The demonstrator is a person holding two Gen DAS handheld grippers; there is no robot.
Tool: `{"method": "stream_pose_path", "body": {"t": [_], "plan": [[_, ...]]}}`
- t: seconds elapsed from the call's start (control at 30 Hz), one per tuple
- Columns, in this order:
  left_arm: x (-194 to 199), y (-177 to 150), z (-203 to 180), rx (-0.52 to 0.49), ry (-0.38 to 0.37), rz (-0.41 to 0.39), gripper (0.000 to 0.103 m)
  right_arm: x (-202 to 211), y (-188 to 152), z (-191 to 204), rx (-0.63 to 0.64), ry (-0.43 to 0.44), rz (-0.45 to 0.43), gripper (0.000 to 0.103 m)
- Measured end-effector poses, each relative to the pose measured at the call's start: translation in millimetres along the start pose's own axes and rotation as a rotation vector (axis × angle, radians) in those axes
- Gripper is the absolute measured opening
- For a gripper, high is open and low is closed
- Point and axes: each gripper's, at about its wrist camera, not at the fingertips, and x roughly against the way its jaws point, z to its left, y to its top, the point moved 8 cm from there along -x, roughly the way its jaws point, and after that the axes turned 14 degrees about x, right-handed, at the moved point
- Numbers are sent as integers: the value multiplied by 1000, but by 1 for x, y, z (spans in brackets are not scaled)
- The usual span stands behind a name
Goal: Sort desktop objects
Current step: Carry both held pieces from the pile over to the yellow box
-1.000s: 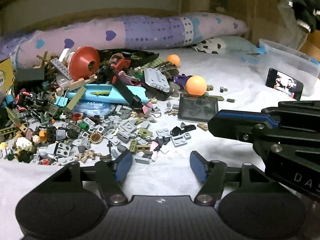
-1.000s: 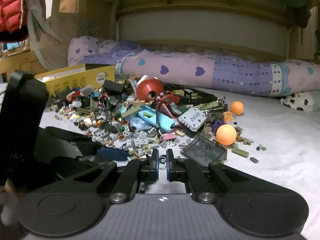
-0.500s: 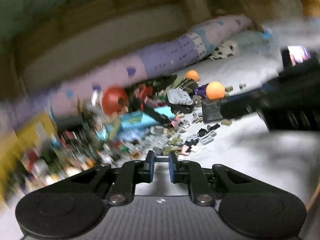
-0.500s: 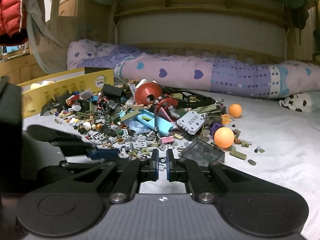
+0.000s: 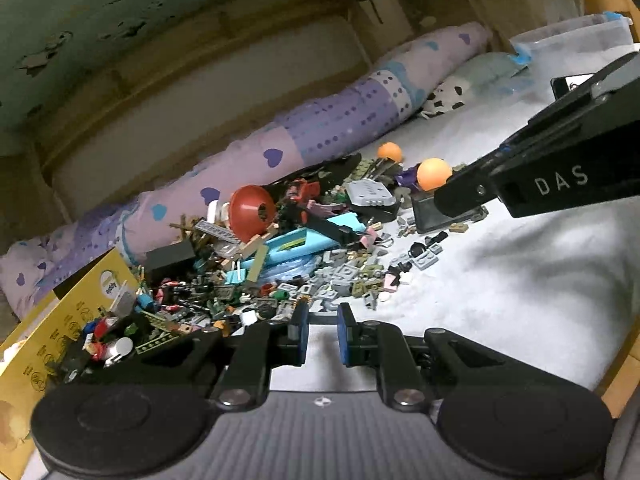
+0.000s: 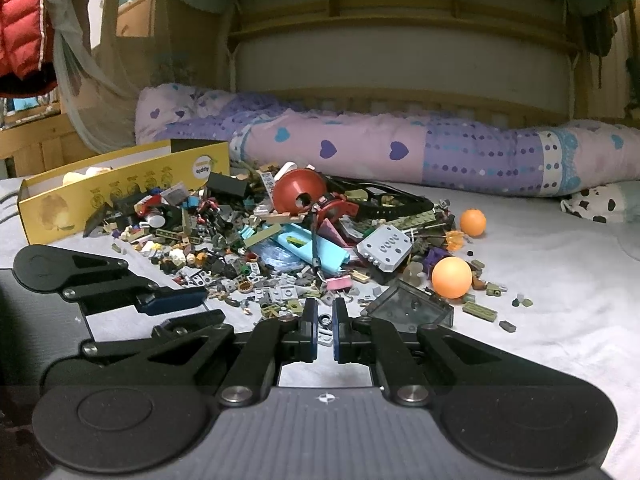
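A pile of small toy bricks and parts (image 6: 288,248) lies on a white bed sheet, with a red funnel-shaped piece (image 6: 298,196), a light blue piece (image 6: 308,252), two orange balls (image 6: 451,278) and a dark clear box (image 6: 408,306). My right gripper (image 6: 326,322) is shut on a small black ring (image 6: 326,320) at the pile's near edge. My left gripper (image 5: 322,322) is nearly shut, with a narrow gap and nothing visible between its fingers, raised and tilted near the pile (image 5: 304,264). It also shows at the left in the right wrist view (image 6: 176,304).
A yellow cardboard box (image 6: 100,196) stands left of the pile. A purple heart-print bolster (image 6: 400,152) runs along the back. A clear plastic bin (image 5: 576,36) and a phone (image 5: 568,82) sit at the far right. A spotted soft toy (image 6: 596,204) lies by the bolster.
My left gripper has closed from wide open to a narrow gap, and has lifted and tilted. My right gripper stayed shut on the ring and barely moved.
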Motion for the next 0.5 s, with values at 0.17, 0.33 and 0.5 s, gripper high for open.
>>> {"method": "stream_pose_path", "body": {"t": [0.17, 0.33, 0.5], "plan": [[15, 4, 12, 40, 33, -21, 16, 3, 1, 4, 6, 2, -10, 9], [26, 4, 28, 150, 24, -20, 16, 2, 3, 9, 1, 30, -30, 9], [32, 7, 48, 292, 22, -34, 16, 17, 14, 17, 34, -11, -125, 9]]}}
